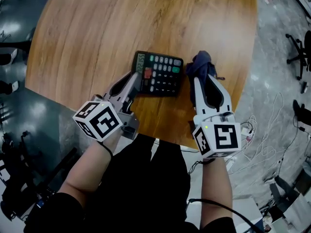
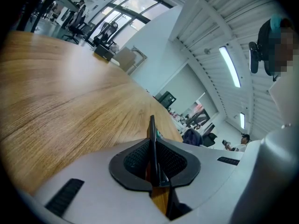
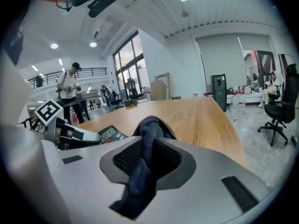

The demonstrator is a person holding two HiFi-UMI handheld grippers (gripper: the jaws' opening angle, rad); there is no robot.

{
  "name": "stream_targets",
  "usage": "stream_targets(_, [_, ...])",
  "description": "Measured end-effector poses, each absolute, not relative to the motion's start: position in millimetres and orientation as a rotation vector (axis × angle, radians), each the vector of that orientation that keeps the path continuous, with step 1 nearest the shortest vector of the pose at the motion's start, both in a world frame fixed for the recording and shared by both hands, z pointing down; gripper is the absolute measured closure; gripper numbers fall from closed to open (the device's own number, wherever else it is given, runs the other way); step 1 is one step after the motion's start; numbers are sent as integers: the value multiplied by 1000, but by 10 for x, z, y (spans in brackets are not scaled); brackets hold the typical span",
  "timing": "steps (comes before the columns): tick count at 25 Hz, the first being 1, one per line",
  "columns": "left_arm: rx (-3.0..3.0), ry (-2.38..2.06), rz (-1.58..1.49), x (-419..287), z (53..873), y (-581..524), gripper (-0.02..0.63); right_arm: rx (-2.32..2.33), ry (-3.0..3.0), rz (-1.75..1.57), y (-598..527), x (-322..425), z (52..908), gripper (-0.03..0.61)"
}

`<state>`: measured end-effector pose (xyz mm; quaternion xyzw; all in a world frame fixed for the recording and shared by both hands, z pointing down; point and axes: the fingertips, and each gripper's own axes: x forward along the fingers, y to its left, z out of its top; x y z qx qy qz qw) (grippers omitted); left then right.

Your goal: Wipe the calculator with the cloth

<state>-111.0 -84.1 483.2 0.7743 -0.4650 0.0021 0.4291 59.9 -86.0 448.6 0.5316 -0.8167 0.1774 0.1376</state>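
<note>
Dark cloth (image 1: 200, 62) in right claw (image 3: 147, 158), just beside calculator (image 1: 160, 74)

Head view: overhead, facing steeply down on the near edge of the wooden table (image 1: 146, 28), with the left gripper (image 1: 138, 81) and right gripper (image 1: 198, 76) both in frame at middle distance. Each gripper view sits close behind its own jaws, low over the tabletop and facing out across it. All three share the table. The head and right gripper views also share the calculator (image 1: 160, 74), the cloth (image 1: 201, 62) and the left gripper.
</note>
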Motion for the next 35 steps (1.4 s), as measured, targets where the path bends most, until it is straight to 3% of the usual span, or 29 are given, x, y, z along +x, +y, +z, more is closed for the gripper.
stream_targets(13, [1921, -1125, -37, -945, 4716, -818, 568, 1314, -2588, 721, -672, -487, 4434, 497])
stream_targets(21, [1877, -1163, -65, -1014, 4773, -902, 568, 1255, -2644, 863, -321, -646, 4373, 497])
stream_targets(28, [1901, -1141, -88, -975, 4651, -909, 568, 1306, -2586, 740, -315, -500, 4466, 497])
stream_targets(35, [1898, -1147, -108, -1048, 4601, -893, 566, 1574, -2446, 745, -584, 244, 4604, 497])
